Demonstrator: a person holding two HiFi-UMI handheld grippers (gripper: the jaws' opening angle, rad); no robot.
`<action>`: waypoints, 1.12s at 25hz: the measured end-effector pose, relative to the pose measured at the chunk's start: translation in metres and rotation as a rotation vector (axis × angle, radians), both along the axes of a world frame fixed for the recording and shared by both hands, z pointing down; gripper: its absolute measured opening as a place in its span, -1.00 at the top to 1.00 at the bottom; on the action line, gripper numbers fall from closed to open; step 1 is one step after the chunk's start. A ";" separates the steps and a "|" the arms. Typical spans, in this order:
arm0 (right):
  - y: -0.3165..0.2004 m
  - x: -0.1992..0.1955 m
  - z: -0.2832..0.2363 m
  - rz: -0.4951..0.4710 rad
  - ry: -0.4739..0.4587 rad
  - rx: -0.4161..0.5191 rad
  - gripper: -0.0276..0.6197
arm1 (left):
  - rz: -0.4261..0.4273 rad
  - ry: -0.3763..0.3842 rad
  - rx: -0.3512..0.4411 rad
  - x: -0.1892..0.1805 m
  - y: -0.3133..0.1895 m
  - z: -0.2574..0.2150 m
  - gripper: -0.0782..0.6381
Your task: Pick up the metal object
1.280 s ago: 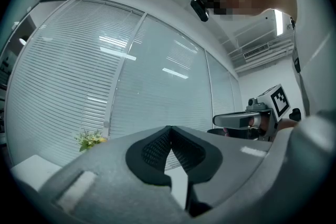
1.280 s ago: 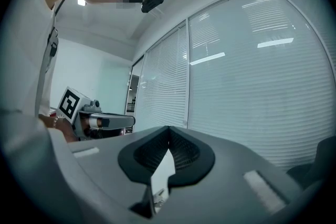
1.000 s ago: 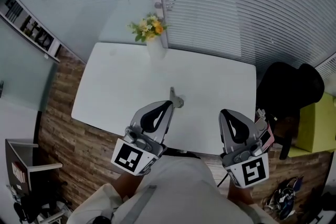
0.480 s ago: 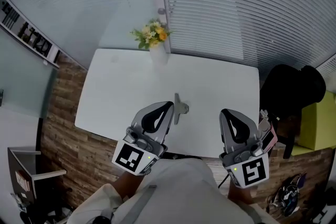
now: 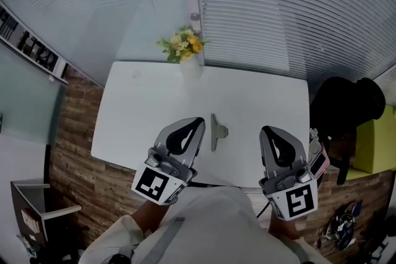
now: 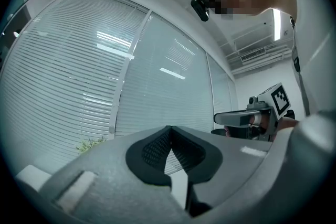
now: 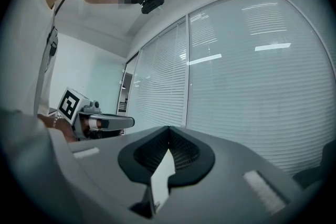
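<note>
Plainly both arms are drawn in close to the body: the person stands at the near edge of the tabletop [image 5: 148,102] with a gripper in each hand. The two grippers are held level and roughly parallel, pointing away across the table toward the window blinds [image 5: 278,3]. The left gripper [image 5: 198,122] reaches out over the near edge a little left of its middle, with its marker cube [image 5: 151,185] back by the person's waist. The right gripper [image 5: 265,130] hangs over the same edge nearer the right-hand corner, well apart from its partner. Looking along the left gripper's jaws, they are pressed together, the tips meeting in a fine seam. The ribbed black pads [image 6: 152,150] have nothing between them but a glimpse of the blinds. The right gripper's jaws are clenched just the same, tips closed and nothing caught in them. The metal object [image 5: 216,131], a flat grey piece with a small lobe on one side, lies on the tabletop close to the near edge, about midway along it. It sits between the two grippers and just beside the left one's tip as seen from above, with a strip of bare white showing between it and that tip. A vase of flowers [image 5: 184,49] stands at the middle of the far edge, well apart from the metal object.
</note>
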State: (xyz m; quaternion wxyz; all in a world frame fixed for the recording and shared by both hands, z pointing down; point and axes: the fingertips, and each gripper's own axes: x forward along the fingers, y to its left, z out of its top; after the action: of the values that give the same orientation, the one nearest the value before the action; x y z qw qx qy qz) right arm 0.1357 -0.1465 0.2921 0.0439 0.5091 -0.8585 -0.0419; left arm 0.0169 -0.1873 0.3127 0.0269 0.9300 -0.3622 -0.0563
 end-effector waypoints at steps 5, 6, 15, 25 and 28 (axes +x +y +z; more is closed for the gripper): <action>-0.007 -0.002 0.011 0.010 0.024 -0.025 0.91 | 0.001 -0.006 -0.020 -0.005 -0.005 0.007 0.77; -0.009 -0.002 0.015 0.008 0.027 -0.032 0.91 | 0.000 -0.007 -0.025 -0.005 -0.006 0.008 0.77; -0.018 -0.005 0.061 0.013 0.030 -0.131 0.82 | 0.003 -0.020 -0.051 -0.010 -0.006 0.019 0.76; -0.026 -0.005 0.135 0.043 0.022 -0.249 0.78 | 0.010 -0.027 -0.059 -0.018 -0.002 0.025 0.76; -0.029 -0.007 0.159 0.037 0.021 -0.283 0.77 | 0.010 -0.027 -0.064 -0.020 0.001 0.026 0.77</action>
State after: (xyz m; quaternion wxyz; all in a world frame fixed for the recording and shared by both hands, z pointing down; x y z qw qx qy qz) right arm 0.1283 -0.1751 0.4511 0.1251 0.5132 -0.8458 0.0752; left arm -0.0035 -0.1867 0.3389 0.0520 0.9312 -0.3594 -0.0321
